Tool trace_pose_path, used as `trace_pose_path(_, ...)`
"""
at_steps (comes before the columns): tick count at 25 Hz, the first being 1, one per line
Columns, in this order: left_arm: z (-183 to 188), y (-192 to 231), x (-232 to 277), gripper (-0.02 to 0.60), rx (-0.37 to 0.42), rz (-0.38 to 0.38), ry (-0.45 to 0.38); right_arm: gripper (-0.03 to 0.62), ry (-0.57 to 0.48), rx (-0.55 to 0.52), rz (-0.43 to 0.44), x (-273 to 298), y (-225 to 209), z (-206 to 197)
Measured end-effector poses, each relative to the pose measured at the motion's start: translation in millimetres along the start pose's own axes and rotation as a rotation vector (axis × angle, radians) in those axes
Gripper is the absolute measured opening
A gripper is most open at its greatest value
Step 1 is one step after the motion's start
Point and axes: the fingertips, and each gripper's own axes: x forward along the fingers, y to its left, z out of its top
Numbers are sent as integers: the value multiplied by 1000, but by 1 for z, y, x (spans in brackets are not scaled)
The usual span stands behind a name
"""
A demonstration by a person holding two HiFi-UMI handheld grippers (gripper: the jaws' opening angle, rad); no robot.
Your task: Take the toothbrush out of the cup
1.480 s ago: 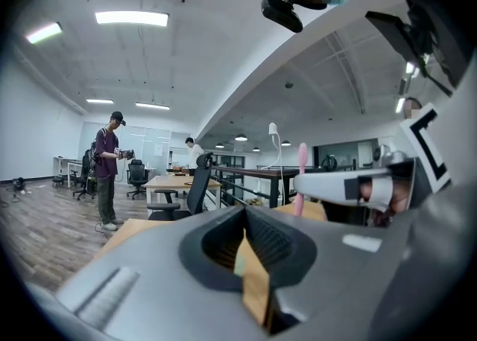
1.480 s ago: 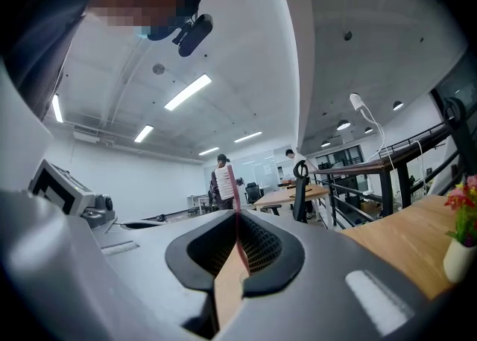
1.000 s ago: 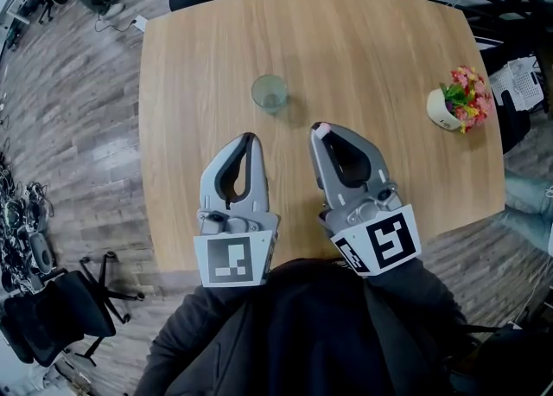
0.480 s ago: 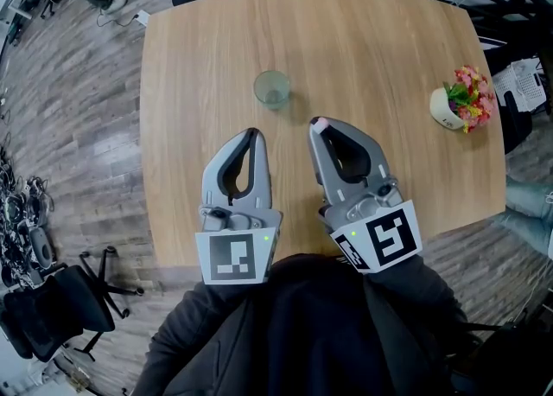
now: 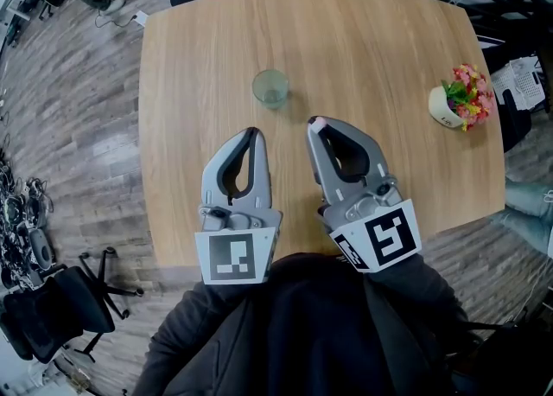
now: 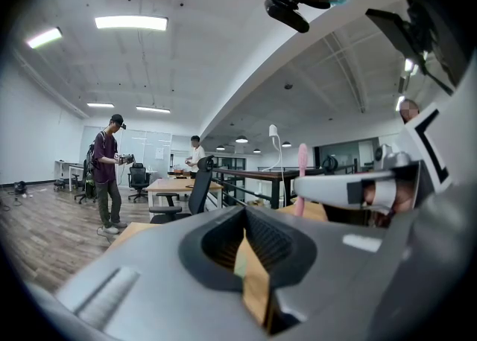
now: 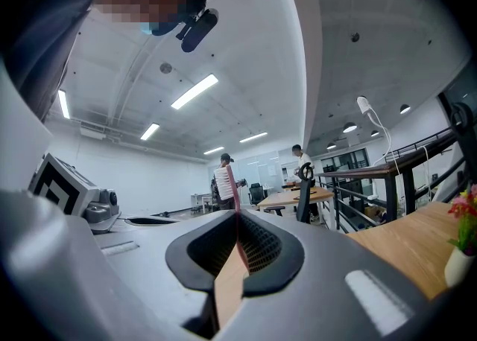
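While right gripper (image 5: 316,128) clamps toothbrush (image 7: 226,183), left gripper (image 5: 251,134) alongside, fingers (image 5: 260,161) together

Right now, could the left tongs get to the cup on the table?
Probably yes. The cup stands alone on the table just ahead of the left tongs, with only bare wood between them. The jaws are together, though, so they would need to open first.
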Motion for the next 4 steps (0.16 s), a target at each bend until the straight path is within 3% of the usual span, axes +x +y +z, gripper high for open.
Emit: trace_pose_path(4, 0, -1, 0, 8, -1, 0, -2, 11, -1, -2, 2, -1, 0, 0)
